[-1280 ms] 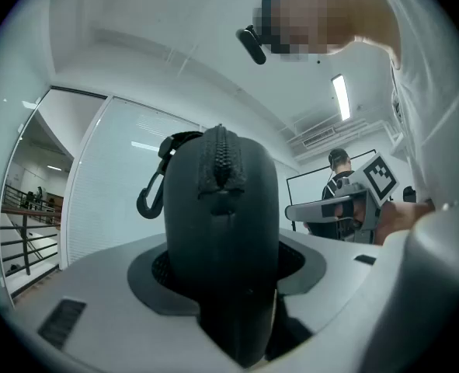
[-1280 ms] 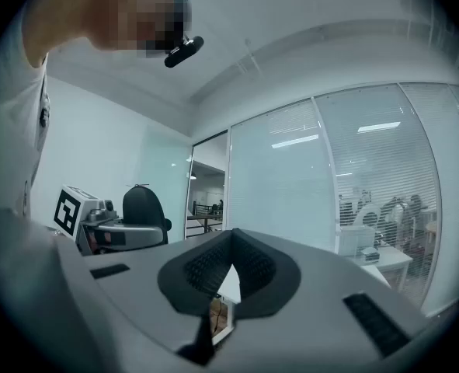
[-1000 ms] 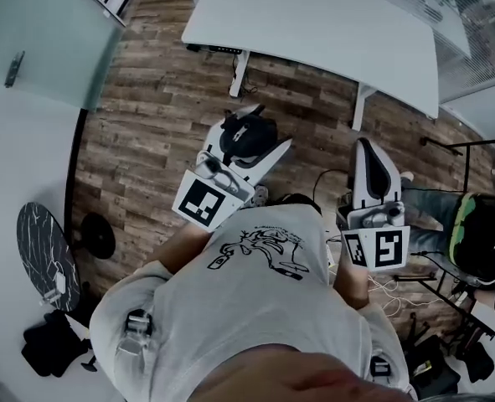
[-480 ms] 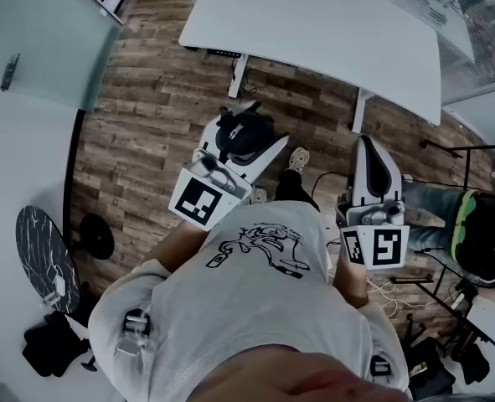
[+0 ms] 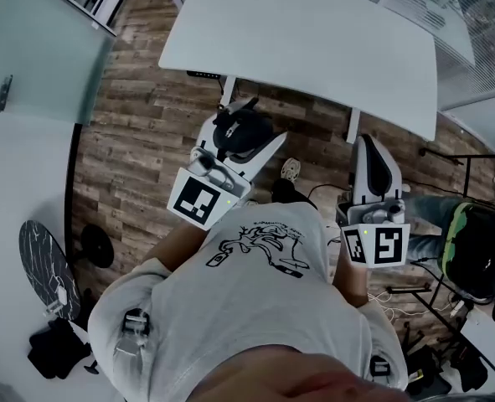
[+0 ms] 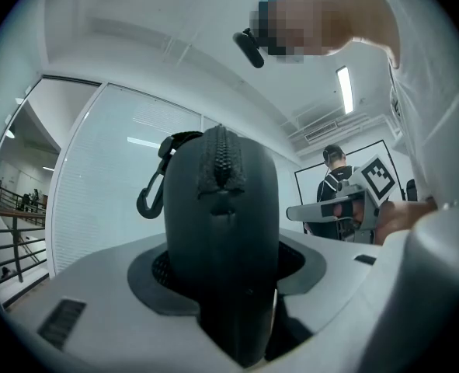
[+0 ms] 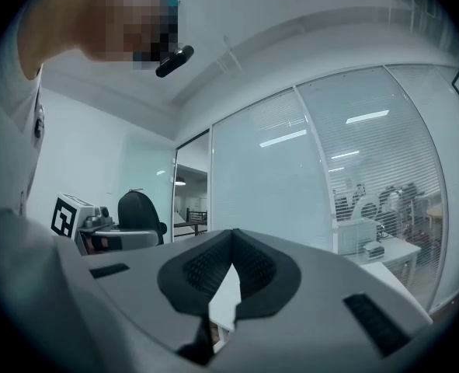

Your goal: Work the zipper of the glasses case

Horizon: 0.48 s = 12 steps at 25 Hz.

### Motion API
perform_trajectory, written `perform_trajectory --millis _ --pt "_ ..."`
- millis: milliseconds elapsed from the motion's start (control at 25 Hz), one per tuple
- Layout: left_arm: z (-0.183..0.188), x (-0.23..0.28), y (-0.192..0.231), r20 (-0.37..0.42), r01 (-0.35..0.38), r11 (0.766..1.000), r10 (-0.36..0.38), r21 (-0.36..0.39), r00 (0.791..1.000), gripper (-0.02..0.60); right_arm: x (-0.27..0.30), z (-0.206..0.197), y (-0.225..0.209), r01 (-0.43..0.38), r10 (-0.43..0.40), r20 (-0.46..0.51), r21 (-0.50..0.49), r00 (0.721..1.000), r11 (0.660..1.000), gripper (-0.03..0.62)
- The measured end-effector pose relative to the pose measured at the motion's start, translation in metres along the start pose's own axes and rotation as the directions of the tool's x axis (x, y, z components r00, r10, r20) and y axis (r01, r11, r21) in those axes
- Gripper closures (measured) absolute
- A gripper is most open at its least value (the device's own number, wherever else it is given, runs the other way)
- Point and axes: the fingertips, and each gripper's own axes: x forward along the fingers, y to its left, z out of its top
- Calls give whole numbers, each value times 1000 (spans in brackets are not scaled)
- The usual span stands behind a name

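Dark, rounded glasses case pinched between ribbed pads of the left gripper, above a plank floor. Zipper teeth along its top seam, hook clip beside, shell possibly fabric. Jaws of the right gripper pressed together, empty.

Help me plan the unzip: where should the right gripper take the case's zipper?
Likely the zipper ridge near the free end, coming from that end: the left gripper clamps the glasses case at its other end. The pull isn't clear.

Readable text: none that I can make out.
Shirt print: a drawing, any lettering too small to read.
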Motion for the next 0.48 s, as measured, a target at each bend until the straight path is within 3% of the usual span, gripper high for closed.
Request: perform_trajectory --millis 480 --pt "-4 128 21 -32 -29 999 30 22 999 333 63 4 -110 -46 46 -5 43 999 998 589"
